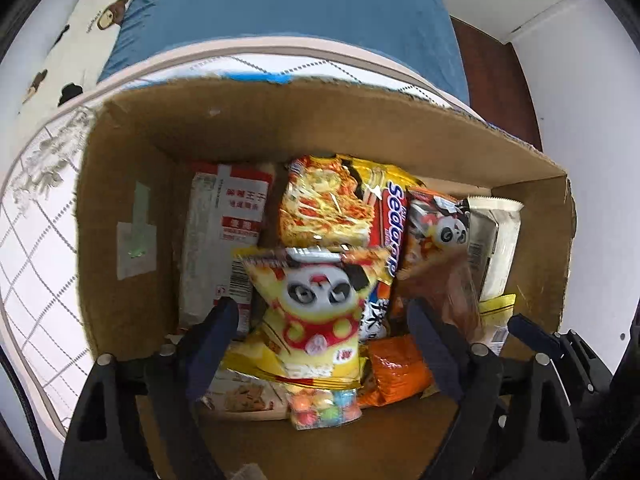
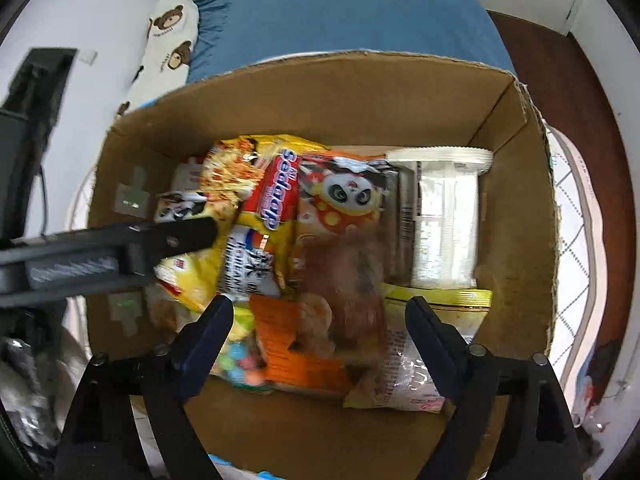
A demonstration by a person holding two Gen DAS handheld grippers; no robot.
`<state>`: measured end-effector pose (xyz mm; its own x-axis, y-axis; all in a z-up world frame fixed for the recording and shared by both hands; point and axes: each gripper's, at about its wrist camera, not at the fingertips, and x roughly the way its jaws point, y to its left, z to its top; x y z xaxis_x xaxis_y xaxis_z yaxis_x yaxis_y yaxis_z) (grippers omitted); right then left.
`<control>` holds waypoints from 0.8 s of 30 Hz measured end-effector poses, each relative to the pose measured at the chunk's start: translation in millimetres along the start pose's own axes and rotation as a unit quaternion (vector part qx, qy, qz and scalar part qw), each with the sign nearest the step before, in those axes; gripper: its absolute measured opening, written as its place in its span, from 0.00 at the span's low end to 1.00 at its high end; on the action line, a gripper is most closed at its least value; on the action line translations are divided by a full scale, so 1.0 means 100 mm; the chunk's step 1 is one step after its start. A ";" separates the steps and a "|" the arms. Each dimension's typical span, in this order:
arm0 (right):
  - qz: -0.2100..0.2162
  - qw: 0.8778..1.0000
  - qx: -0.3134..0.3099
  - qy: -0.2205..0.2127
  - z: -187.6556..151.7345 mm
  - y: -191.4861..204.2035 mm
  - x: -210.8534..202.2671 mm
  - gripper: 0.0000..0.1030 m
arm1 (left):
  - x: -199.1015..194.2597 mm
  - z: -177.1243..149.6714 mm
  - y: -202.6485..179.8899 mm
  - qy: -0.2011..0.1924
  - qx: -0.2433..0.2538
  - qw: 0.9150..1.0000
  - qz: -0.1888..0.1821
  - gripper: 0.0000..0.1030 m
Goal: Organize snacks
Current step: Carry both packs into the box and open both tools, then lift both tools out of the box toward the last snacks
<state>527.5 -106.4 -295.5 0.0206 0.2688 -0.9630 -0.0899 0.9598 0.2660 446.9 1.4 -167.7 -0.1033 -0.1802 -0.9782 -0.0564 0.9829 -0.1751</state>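
Hanging over a cardboard box (image 1: 132,184), the left gripper (image 1: 324,320) has its jaws wide, nothing pinched, a yellow panda snack bag (image 1: 316,312) lying loose between them; the right gripper (image 2: 320,320) is likewise spread, empty, above a blurred brown packet (image 2: 352,280) and an orange packet (image 2: 296,352); more snacks fill the box, which sits on a bed (image 1: 280,12) with a blue sheet beside a bear-print pillow (image 2: 172,40).

Bright, even daylight; motion blur mid-frame, fisheye-bent edges.
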 end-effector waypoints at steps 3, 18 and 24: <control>-0.001 1.000 0.005 -0.002 -0.02 -0.04 -0.01 0.90 | -0.06 -0.06 0.02 -0.008 0.001 1.000 0.013 0.84; -0.057 0.994 -0.013 -0.096 -0.41 0.01 -0.63 0.94 | -0.58 -0.66 0.04 -0.126 0.018 0.991 0.035 0.84; -0.058 0.989 -0.014 -0.136 -0.66 0.04 -0.97 0.94 | -0.87 -1.03 0.00 -0.190 0.021 0.980 0.049 0.84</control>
<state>459.2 -133.5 -204.3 0.2986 0.1734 -0.9385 -0.0994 0.9837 0.1501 353.2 13.5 -71.4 0.2724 -0.0654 -0.9599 -0.0225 0.9970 -0.0744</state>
